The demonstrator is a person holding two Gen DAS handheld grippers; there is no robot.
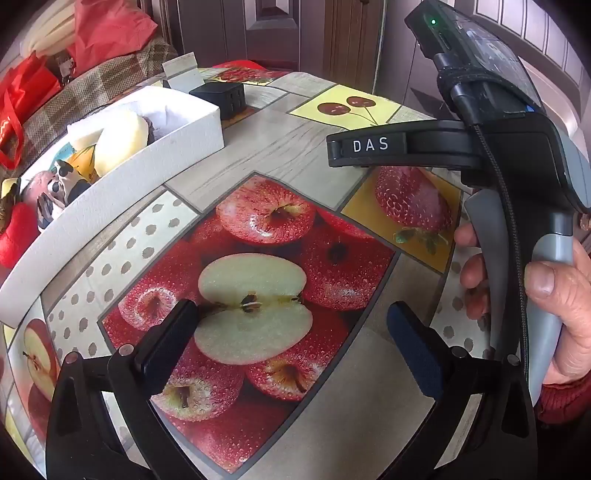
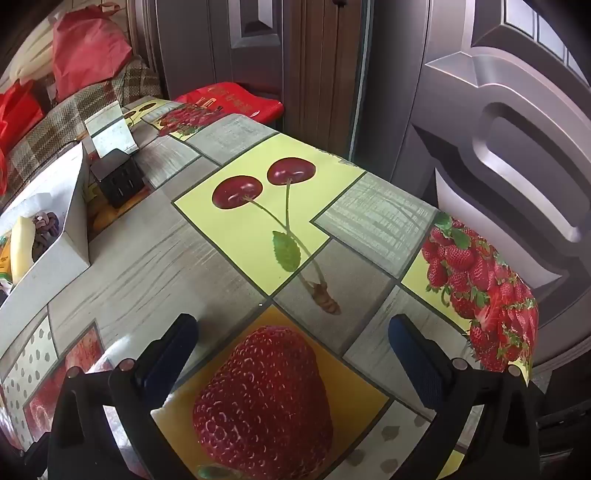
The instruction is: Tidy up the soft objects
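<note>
A white box [image 1: 110,184] stands at the left of the table and holds several soft toys: a pale yellow plush [image 1: 118,138], a black-and-white one [image 1: 62,181] and a red one [image 1: 16,232]. In the right wrist view the box [image 2: 59,236] shows at the far left with the yellow plush [image 2: 22,247] and a dark purple item [image 2: 46,225] inside. My left gripper [image 1: 291,325] hangs open over a printed apple, nothing between its fingers. My right gripper [image 2: 293,336] is open too, above a printed strawberry. The right gripper's body [image 1: 517,147] and the hand [image 1: 561,295] holding it fill the right side of the left wrist view.
The table [image 2: 147,258] wears a fruit-print cloth and ends at the right near a grey panelled door [image 2: 498,147]. A black cube [image 1: 221,96] and a small white stand [image 1: 183,74] sit behind the box. Red bags [image 1: 107,29] lie on a checked sofa [image 1: 92,85] at the back left.
</note>
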